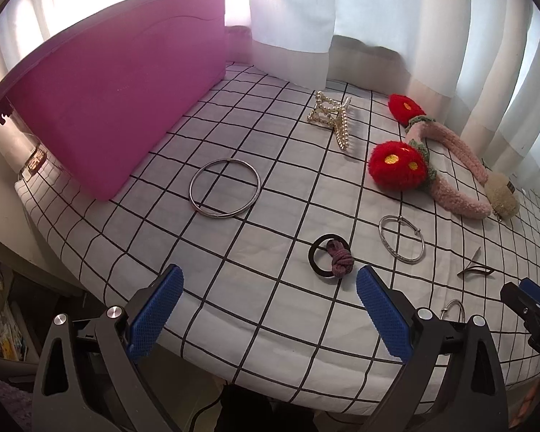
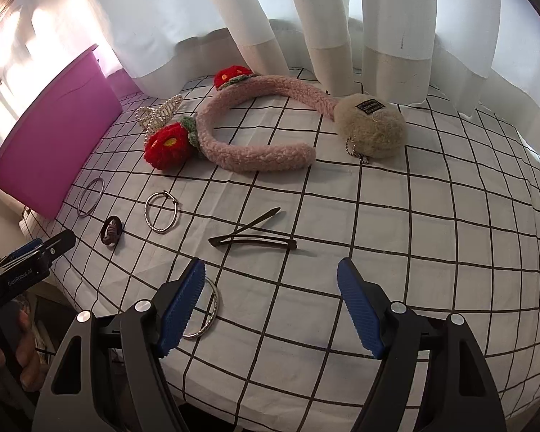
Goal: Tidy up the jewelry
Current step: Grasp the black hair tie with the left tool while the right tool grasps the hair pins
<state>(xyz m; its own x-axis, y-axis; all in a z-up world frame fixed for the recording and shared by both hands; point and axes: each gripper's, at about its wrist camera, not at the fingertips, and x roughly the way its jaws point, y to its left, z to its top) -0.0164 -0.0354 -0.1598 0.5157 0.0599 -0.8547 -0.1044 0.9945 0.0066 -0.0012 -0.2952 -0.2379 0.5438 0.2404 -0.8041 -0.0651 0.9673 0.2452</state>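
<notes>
On the checked cloth lie a large silver bangle (image 1: pixel 225 189), a small silver bracelet (image 1: pixel 402 238), a black hair tie with a knotted purple band (image 1: pixel 330 256), a pearl claw clip (image 1: pixel 332 117), a pink fluffy headband with red flowers (image 1: pixel 450 165), and a dark hair clip (image 2: pixel 255 235). My left gripper (image 1: pixel 270 318) is open and empty, near the table's front edge, just short of the hair tie. My right gripper (image 2: pixel 271 309) is open and empty, in front of the dark clip. Another silver bangle (image 2: pixel 207 309) lies partly hidden behind its left finger.
A pink storage bin (image 1: pixel 108 108) stands at the left on the table. White curtains (image 2: pixel 306 18) hang along the back. A beige pom-pom keychain (image 2: pixel 372 126) rests by the headband's end. The table's front edge (image 1: pixel 270 360) drops off just below the grippers.
</notes>
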